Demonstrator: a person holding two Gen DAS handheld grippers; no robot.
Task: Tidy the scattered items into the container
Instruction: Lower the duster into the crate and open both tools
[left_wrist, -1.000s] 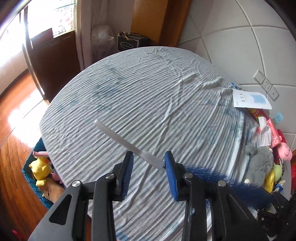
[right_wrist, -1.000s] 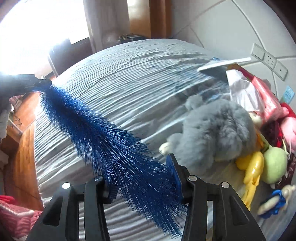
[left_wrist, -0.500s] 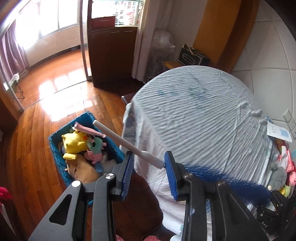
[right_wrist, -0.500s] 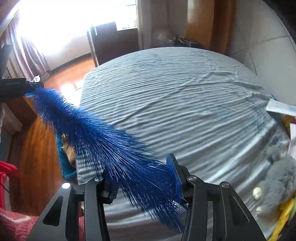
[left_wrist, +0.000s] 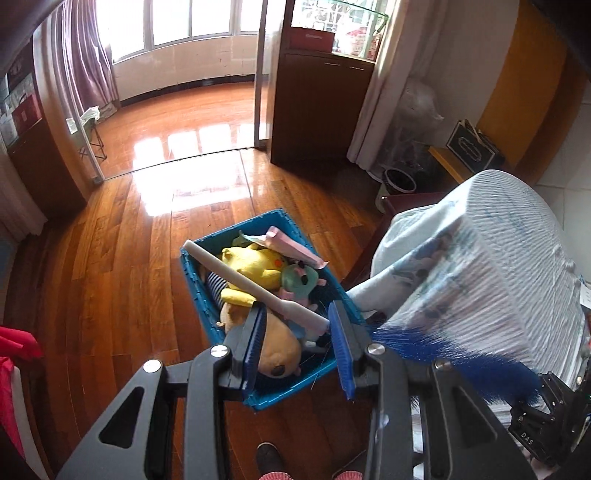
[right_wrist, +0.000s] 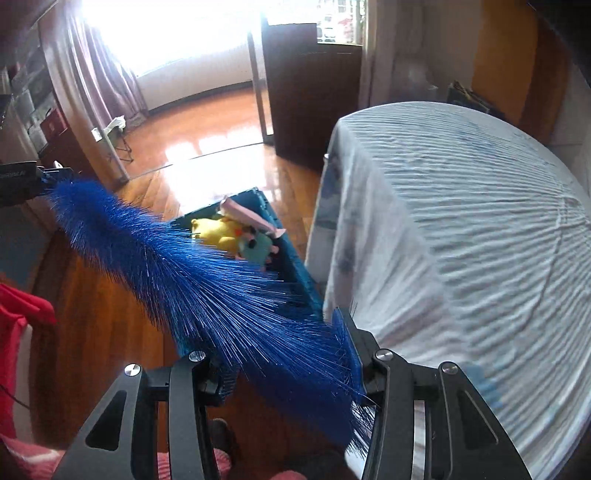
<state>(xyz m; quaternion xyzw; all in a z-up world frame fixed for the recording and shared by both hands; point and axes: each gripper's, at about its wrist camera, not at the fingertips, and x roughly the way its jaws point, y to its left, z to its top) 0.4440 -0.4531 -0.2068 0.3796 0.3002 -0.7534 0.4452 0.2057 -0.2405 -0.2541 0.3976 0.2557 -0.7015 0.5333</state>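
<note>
While the blue duster (right_wrist: 192, 273) spans both hand-held grippers, the left hand-held gripper (left_wrist: 297, 334), part open with the white handle (left_wrist: 255, 286) against its right finger, hovers nearer the blue bin (left_wrist: 195, 280) of plush toys (left_wrist: 255, 264) below, the right hand-held gripper (right_wrist: 288, 354) closed around the bristles.

— What is the floor (left_wrist: 122, 258) made of?
— Shiny wood. The light bounces off it.
— And the crate (left_wrist: 207, 295)?
— Hard blue plastic, full of soft, fuzzy toys (left_wrist: 255, 264).
— The duster (right_wrist: 192, 273)?
— Thin, shiny blue bristles and a smooth pale handle (left_wrist: 258, 288).
— And the sheet (right_wrist: 461, 236)?
— Crinkly, matt cloth. The grippers' arms are matt black with shiny metal screws.
</note>
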